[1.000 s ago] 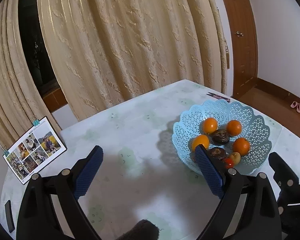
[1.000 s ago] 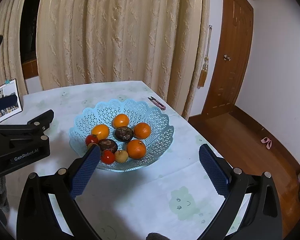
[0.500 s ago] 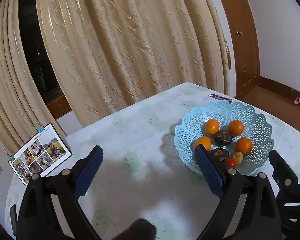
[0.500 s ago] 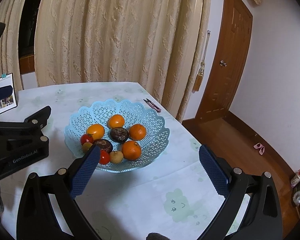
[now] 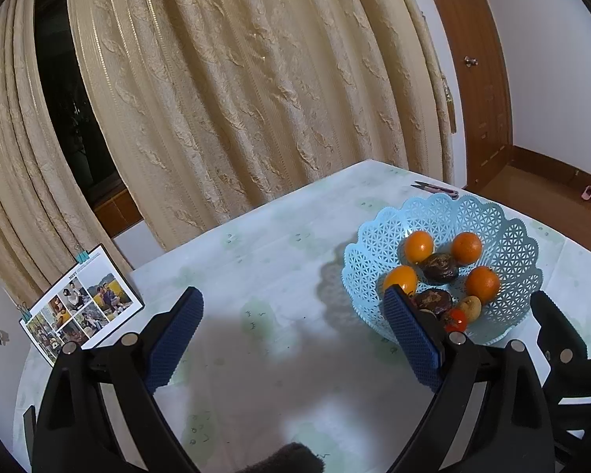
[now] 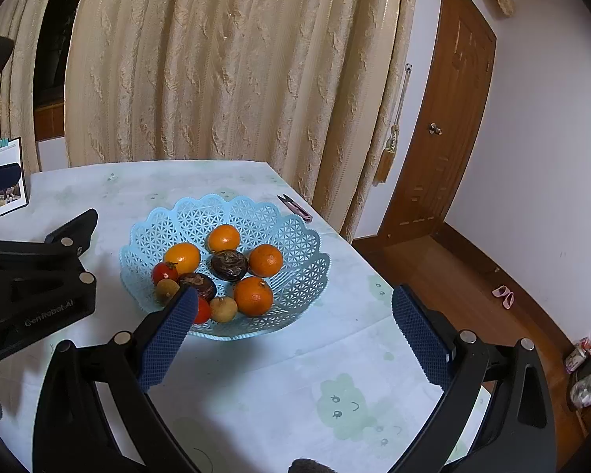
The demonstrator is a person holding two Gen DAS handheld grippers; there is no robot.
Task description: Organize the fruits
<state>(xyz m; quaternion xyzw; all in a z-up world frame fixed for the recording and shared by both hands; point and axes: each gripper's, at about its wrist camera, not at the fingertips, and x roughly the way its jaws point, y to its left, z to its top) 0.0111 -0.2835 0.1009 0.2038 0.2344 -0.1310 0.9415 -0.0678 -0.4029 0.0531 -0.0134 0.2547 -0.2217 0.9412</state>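
Right wrist view: basket (image 6: pixel 295 244) holds all the fruit, so the sorting looks done or not yet begun; I cannot tell which.
Basket: light-blue lattice bowl on the table (image 6: pixel 256 374), the landmark for all below.
Oranges (image 6: pixel 253 296): four, ringed inside the basket.
Dark fruits (image 6: pixel 229 264): two, at the basket's middle.
Red fruits (image 6: pixel 164 272): two, at the basket's near-left edge, one half hidden by a pad.
Tan fruits (image 6: pixel 223 309): two small ones, at the basket's near edge.
Right gripper (image 6: pixel 291 335): released, jaws spread wide, empty, poised just short of the basket.
Left gripper (image 5: pixel 291 335): released, empty, left of the basket over bare cloth.
Snips (image 6: pixel 294 208): one pair, beyond the basket.
Photo card (image 5: pixel 80 307): one, far left of the basket.
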